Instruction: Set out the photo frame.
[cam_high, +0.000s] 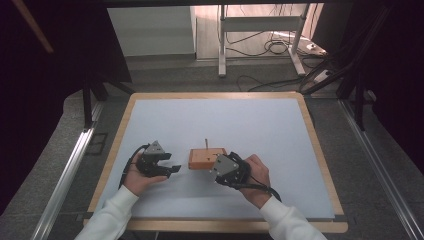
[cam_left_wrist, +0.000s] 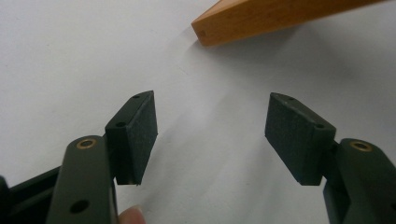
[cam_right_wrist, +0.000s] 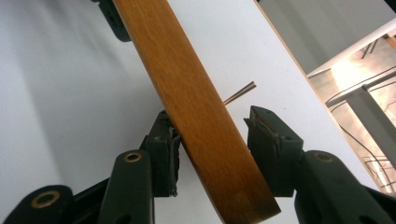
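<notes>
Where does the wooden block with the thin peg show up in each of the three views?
High view: wooden block sits near the table's centre front, between the two hand-held grippers.
Left gripper view: its corner shows at top right, beyond the open jaws.
Right gripper view: its edge runs diagonally between the jaws.
Shared landmark: the pale blue table surface.

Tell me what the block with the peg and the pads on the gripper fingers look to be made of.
The block looks like wood: orange-brown with streaky grain and a smooth, slightly glossy finish, probably varnished. The thin peg rising from it is brownish, likely wood too, though too small to be sure. The pads on the left gripper are matte black with a fine grainy surface, probably rubber or dense foam.
</notes>
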